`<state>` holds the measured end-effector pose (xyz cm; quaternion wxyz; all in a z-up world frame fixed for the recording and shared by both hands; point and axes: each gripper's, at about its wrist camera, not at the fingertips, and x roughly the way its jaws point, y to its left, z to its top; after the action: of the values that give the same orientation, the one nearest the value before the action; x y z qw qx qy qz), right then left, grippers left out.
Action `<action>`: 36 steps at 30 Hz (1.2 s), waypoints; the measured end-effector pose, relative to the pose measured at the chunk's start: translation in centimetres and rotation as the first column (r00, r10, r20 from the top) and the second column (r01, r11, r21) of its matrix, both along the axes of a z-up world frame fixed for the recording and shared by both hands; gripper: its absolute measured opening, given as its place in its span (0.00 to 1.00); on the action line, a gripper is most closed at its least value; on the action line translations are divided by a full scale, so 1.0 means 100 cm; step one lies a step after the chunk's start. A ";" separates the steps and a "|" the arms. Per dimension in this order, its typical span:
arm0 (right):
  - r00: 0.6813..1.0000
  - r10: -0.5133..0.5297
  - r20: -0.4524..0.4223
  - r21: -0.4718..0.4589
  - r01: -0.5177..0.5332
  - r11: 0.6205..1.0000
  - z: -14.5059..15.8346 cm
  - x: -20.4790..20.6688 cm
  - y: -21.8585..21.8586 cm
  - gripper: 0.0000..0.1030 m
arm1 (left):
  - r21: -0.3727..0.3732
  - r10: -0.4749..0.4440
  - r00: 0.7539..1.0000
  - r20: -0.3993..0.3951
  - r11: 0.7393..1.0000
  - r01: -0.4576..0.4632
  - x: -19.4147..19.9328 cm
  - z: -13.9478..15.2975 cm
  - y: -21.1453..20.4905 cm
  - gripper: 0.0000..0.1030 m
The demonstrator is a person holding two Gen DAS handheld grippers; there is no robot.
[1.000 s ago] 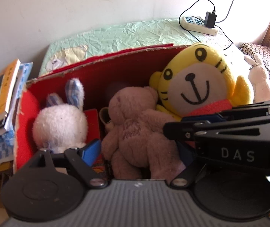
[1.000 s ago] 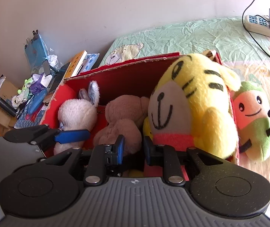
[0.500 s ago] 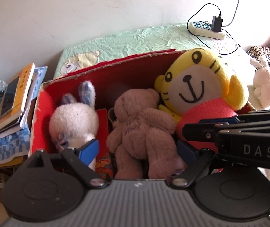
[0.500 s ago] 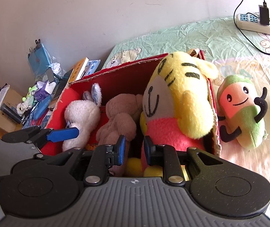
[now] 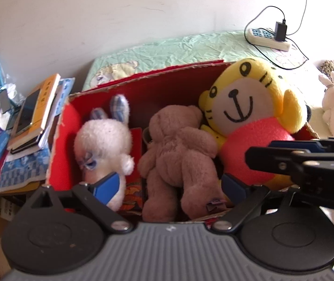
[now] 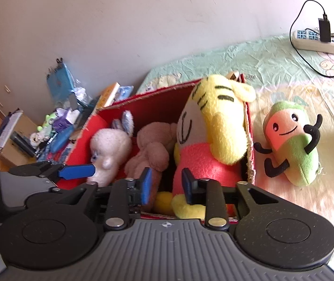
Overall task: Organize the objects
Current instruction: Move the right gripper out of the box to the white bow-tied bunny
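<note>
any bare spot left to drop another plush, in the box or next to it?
Box is crowded: rabbit, bear and tiger sit side by side, only a narrow slot between rabbit and bear. Free: bedsheet between the green plush and power strip. The pile left of the box is cluttered.

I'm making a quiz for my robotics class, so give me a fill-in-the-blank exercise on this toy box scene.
1. The red box holds ____ plush toys.
2. Between the white bunny and the yellow tiger lies a brown ____.
3. The green and pink plush lies on the bed, ____ the box.
4. The charger is plugged into a white ____.

Missing words: three; teddy bear; outside; power strip
</note>
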<state>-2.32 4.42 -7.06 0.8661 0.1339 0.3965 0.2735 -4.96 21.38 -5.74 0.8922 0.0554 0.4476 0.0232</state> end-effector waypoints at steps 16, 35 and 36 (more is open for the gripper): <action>0.999 0.049 0.008 0.035 -0.050 0.998 0.011 -0.016 -0.058 0.35 | 0.026 0.061 0.997 0.049 0.998 -0.063 -0.034 0.037 -0.030 0.90; 0.994 -0.089 -0.067 -0.020 0.088 0.996 -0.015 -0.010 -0.200 0.35 | -0.091 -0.150 0.985 0.081 0.983 0.157 -0.018 0.038 -0.180 0.86; 0.992 -0.100 -0.071 -0.021 0.098 0.995 -0.016 -0.008 -0.209 0.35 | -0.093 -0.157 0.984 0.081 0.982 0.164 -0.016 0.035 -0.187 0.86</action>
<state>-3.17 -16.43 -8.71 0.8648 0.1556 0.4229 0.2217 -6.53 2.68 -2.24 0.9087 0.0462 0.4091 -0.0692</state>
